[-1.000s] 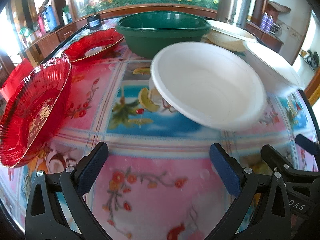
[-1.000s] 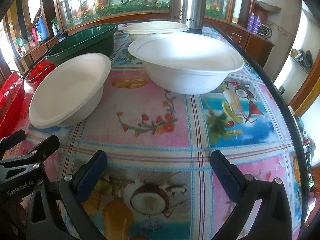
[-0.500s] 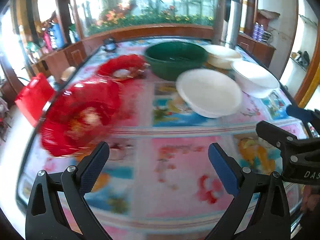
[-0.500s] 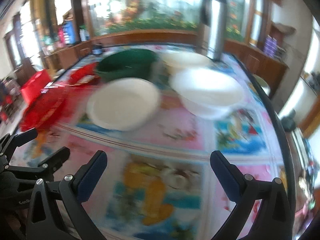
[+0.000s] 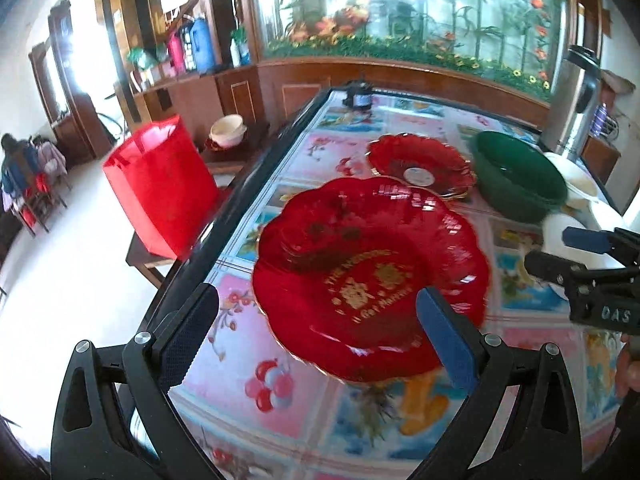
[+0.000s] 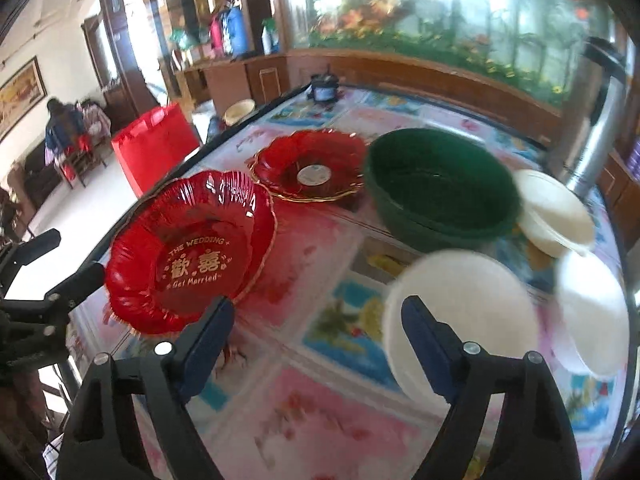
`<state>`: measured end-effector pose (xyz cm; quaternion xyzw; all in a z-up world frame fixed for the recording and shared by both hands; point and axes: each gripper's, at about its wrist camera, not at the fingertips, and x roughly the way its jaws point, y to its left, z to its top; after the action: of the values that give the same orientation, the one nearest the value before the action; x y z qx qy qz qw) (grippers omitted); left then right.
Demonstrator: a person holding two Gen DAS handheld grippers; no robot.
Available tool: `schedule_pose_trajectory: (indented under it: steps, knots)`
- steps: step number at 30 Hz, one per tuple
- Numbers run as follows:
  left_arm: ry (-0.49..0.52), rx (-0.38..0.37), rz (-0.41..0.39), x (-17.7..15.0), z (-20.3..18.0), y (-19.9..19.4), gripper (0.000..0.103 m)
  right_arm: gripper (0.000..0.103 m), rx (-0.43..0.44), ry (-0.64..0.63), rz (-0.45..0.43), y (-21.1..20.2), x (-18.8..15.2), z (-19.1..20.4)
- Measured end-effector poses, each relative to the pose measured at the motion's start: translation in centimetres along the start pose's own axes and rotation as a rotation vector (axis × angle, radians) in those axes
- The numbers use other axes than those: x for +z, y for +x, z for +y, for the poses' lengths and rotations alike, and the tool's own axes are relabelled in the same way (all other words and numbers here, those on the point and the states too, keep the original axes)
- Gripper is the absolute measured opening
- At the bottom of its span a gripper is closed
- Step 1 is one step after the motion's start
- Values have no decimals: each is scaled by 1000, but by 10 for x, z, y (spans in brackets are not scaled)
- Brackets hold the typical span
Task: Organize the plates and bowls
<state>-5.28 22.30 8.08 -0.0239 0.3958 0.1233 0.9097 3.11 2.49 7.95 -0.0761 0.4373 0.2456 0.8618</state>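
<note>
A red scalloped plate with gold lettering (image 5: 368,276) lies near the table's left edge, just ahead of my left gripper (image 5: 318,332). That gripper is open and its pads do not touch the plate. A second red plate (image 5: 420,164) and a green bowl (image 5: 516,176) stand further back. My right gripper (image 6: 318,328) hovers over the tablecloth, its jaws closing with nothing between them. In the right wrist view the lettered plate (image 6: 188,256) is at the left, a white bowl (image 6: 460,312) just right of the fingers, two more white bowls (image 6: 592,312) beyond. The left gripper (image 6: 68,256) shows there at the left edge.
A steel thermos (image 5: 576,96) stands at the table's far right and a small dark jar (image 5: 360,98) at its far end. A red bag (image 5: 160,184) sits on a stool beside the black table edge (image 5: 224,224). People sit far off at the left.
Both views have pulled back, risen and swung left, away from the white bowls. The lettered red plate now fills the middle of the left view. The right jaws stand narrower.
</note>
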Motion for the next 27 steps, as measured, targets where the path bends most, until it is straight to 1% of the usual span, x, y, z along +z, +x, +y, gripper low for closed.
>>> schedule_pose_trajectory:
  steps: [1, 2, 5, 7, 9, 10, 11, 12, 13, 14, 15, 17, 19, 22, 27]
  knots:
    - [-4, 6, 11, 2, 4, 6, 100, 73, 8, 1, 13, 5, 5, 2]
    - [-11, 10, 21, 5, 8, 13, 100, 68, 20, 3, 29, 12, 10, 4]
    - [-37, -10, 29, 10, 19, 26, 100, 68, 24, -29, 87, 31, 20, 12]
    - [-43, -7, 67, 14, 23, 36, 100, 68, 16, -44, 104, 39, 23, 16]
    - [-37, -25, 88, 15, 26, 47, 100, 60, 33, -49, 125, 47, 28, 18]
    - [-33, -26, 111, 16, 26, 52, 100, 47, 42, -52, 137, 50, 30, 19]
    - [-33, -25, 144, 15, 26, 59, 92, 34, 50, -54, 145, 53, 32, 20]
    - [-40, -39, 170, 14, 27, 65, 75, 31, 56, -58, 155, 56, 34, 20]
    - [-47, -56, 200, 13, 27, 71, 66, 29, 57, -67, 163, 59, 35, 22]
    - [-52, -67, 235, 11, 28, 78, 52, 28, 56, -77, 169, 62, 34, 23]
    - [-57, -54, 253, 9, 29, 84, 37, 28, 57, -80, 171, 63, 35, 23]
    - [-66, -30, 277, 5, 32, 93, 20, 24, 71, -91, 175, 62, 34, 26]
    - [-87, -66, 281, 4, 35, 94, 19, 23, 76, -107, 173, 60, 33, 30]
    - [-79, -54, 280, 5, 33, 94, 19, 23, 35, -160, 167, 60, 33, 40]
    - [-100, -61, 294, 5, 39, 94, 19, 23, 6, -194, 146, 57, 29, 48]
